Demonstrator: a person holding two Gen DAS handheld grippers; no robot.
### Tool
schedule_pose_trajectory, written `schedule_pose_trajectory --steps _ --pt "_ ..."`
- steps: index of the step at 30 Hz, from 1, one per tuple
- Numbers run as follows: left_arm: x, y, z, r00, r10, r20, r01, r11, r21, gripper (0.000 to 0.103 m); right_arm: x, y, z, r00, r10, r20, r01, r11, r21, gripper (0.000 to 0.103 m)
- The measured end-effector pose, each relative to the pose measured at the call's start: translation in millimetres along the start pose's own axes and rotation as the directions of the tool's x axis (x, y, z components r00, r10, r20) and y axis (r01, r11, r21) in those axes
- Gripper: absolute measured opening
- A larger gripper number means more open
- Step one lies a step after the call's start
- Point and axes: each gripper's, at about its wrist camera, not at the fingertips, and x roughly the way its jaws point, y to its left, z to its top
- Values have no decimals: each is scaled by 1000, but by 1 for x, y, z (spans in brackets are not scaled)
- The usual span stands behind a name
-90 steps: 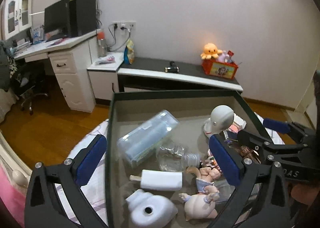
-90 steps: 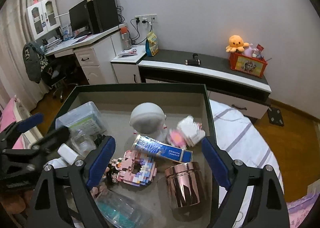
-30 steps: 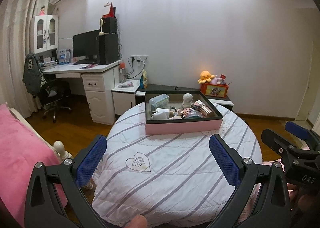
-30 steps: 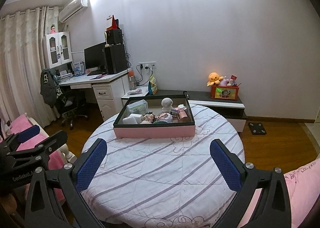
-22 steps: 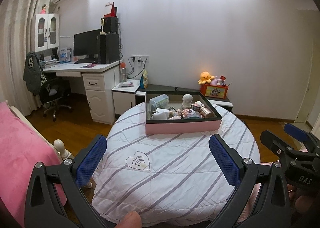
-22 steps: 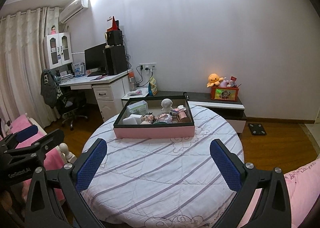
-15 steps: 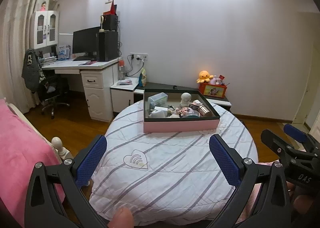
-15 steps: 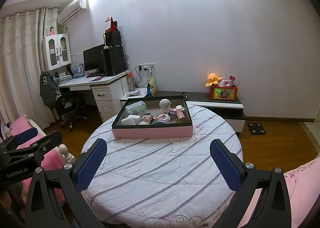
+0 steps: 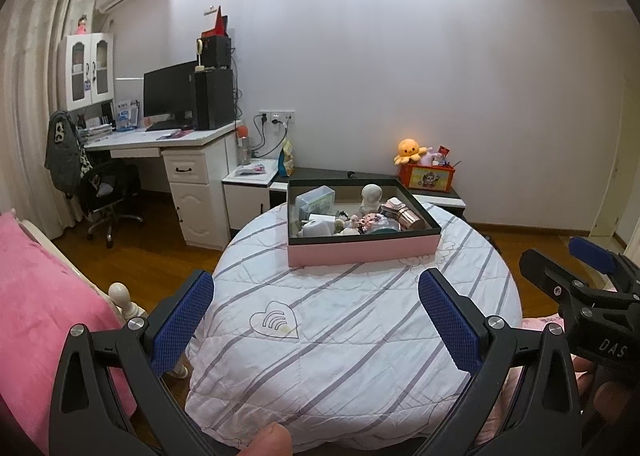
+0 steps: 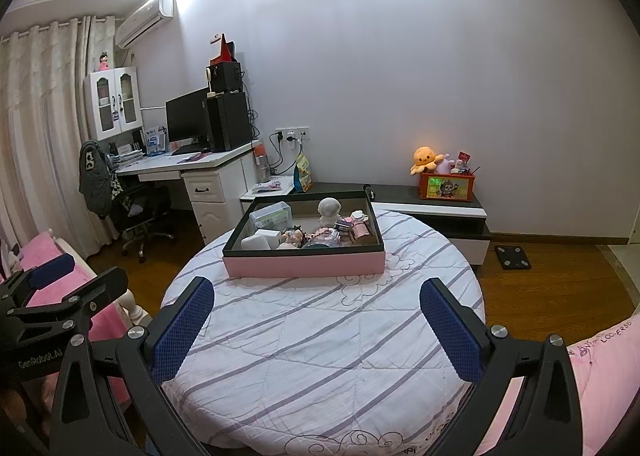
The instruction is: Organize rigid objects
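Observation:
A pink box with a dark rim sits at the far side of a round table with a white striped cover. In it lie a clear plastic case, a white astronaut figure, a rose-gold cup, a white block and small toys. My left gripper is open and empty, well short of the box. My right gripper is open and empty too, and it also shows at the right of the left wrist view.
A white desk with a monitor and an office chair stand at the left. A low dark cabinet with an orange toy box runs along the far wall. Pink bedding lies at the left and near right.
Three seconds ago both grippers hung right over the box's contents. They have since pulled far back from the table, and over the last second the view has barely shifted.

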Motion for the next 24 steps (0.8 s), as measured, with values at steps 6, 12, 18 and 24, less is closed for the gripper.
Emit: schedule_pose_trajectory --steps 6,12,18,24 --pt "-1 0 -1 1000 -4 0 4 1000 -1 103 0 0 0 1000 0 1 0 1000 0 103" --pt "-3 -3 -1 1000 1 9 -1 1000 -1 103 -1 1 0 1000 -2 2 2 1000 0 103" --pt "-3 -4 -1 1000 -1 9 1 1000 -3 103 -1 -1 1 1000 -5 0 5 1000 4 103" --pt "-3 -6 -1 1000 -13 8 13 1000 -7 103 0 -1 1 1000 -5 0 5 1000 3 103"
